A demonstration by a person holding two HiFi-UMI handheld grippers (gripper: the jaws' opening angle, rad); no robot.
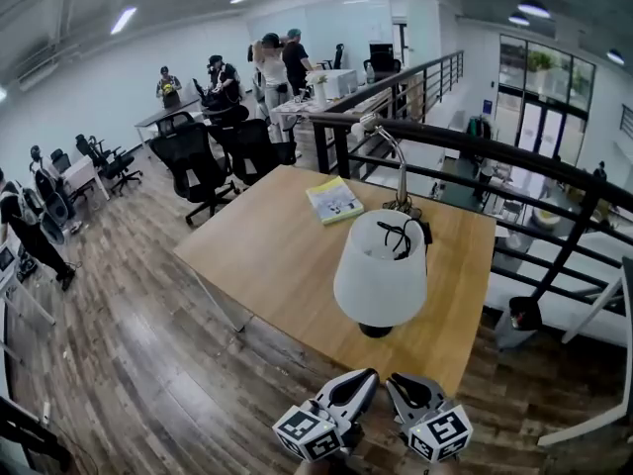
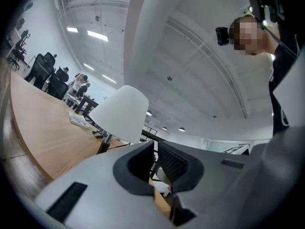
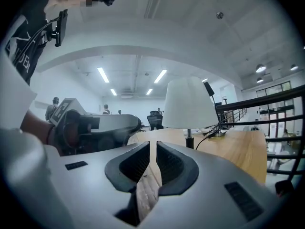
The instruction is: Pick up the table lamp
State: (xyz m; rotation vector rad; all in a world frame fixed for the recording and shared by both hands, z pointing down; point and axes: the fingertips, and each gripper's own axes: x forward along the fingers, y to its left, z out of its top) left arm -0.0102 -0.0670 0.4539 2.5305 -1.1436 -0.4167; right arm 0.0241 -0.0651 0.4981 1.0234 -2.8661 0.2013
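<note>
A table lamp with a white shade point(image 1: 381, 265) and a dark base point(image 1: 376, 331) stands near the front edge of the wooden table point(image 1: 267, 255). Both grippers hover side by side just off that edge, below the lamp in the head view. My left gripper point(image 1: 368, 376) is shut with nothing between its jaws, and my right gripper point(image 1: 396, 380) is shut and empty too. The left gripper view shows the shade point(image 2: 121, 113) ahead and to the left of the jaws point(image 2: 155, 149). The right gripper view shows the shade point(image 3: 189, 104) ahead and slightly right of the jaws point(image 3: 153, 149).
A yellow-green book point(image 1: 334, 200) lies at the table's far side. A gooseneck desk lamp point(image 1: 398, 166) with black cable point(image 1: 401, 236) stands behind the white shade. A black railing point(image 1: 514, 156) runs behind the table. Office chairs point(image 1: 198, 161) and people stand further back.
</note>
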